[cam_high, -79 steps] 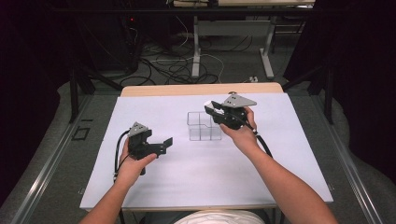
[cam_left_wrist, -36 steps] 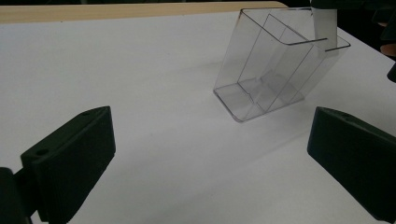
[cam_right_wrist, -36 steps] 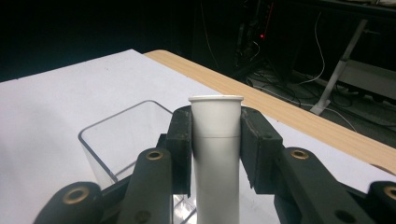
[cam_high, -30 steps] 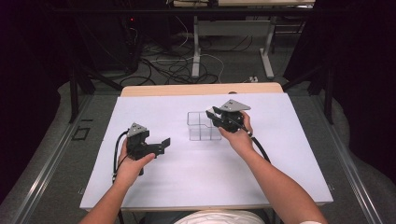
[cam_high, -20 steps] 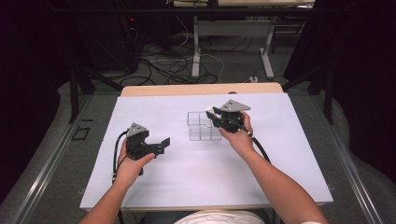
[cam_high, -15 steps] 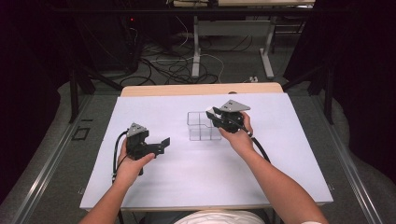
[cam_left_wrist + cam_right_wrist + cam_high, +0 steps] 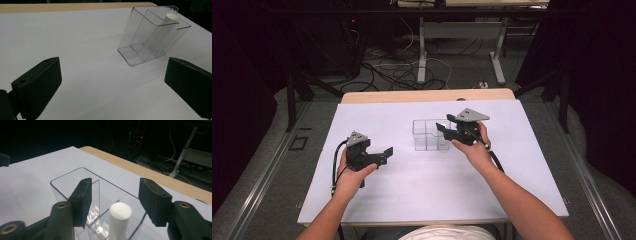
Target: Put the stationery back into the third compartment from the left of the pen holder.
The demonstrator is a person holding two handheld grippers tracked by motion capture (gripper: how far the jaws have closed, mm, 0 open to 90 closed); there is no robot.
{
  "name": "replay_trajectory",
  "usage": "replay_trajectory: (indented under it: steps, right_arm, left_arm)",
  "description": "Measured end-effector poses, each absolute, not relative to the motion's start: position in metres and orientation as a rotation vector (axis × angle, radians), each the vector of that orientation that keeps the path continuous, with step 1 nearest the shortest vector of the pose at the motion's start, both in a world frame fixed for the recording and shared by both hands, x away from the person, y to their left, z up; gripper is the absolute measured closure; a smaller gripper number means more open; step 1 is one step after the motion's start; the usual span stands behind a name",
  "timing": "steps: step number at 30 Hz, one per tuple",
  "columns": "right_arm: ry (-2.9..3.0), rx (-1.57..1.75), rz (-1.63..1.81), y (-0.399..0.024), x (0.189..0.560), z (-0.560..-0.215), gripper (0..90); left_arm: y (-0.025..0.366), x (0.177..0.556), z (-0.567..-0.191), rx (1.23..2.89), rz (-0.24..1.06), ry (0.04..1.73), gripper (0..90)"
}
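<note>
A clear plastic box (image 7: 428, 136) with several compartments stands on the white table cover (image 7: 412, 185), right of middle. A white cylinder (image 7: 120, 218) stands upright in one compartment; in the left gripper view the cylinder (image 7: 171, 17) sits at the box's (image 7: 140, 51) far side. My right gripper (image 7: 115, 187) hovers over the box (image 7: 65, 177). Its jaws have just been opening and stand apart either side of the cylinder's top, without touching it. From above, the right gripper (image 7: 443, 125) is at the box's right edge. My left gripper (image 7: 386, 153) rests open at the left with nothing between its jaws (image 7: 112, 72).
A strip of bare wooden tabletop (image 7: 427, 95) shows behind the white cover. Beyond it are table legs and loose cables on the floor (image 7: 412, 65). White cover stretches in front of the box and between the two hands.
The right gripper's jaws have parted over the box, leaving the white cylinder standing in its compartment. The right hand has barely shifted. The left hand has kept still.
</note>
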State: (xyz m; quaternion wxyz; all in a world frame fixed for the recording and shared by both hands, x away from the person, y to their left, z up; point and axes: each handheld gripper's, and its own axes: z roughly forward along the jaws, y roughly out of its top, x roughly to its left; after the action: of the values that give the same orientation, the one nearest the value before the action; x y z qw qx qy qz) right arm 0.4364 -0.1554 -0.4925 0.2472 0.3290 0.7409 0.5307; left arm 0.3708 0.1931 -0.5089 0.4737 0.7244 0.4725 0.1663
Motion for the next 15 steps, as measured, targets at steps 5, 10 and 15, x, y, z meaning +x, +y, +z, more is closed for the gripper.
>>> replay_trajectory:
  steps: [5,10,15]
  right_arm:
    - [2.013,0.917,1.469,-0.163,0.430,-0.486,35.3]
    - [2.006,0.962,1.481,-0.171,0.423,-0.481,27.8]
    - [1.988,1.003,1.452,-0.179,0.421,-0.478,15.5]
  left_arm:
    - [0.195,0.371,-0.509,1.769,0.409,1.162,1.0]
    - [0.197,0.371,-0.508,1.763,0.418,1.161,1.0]
    - [0.199,0.371,-0.507,1.754,0.422,1.171,0.9]
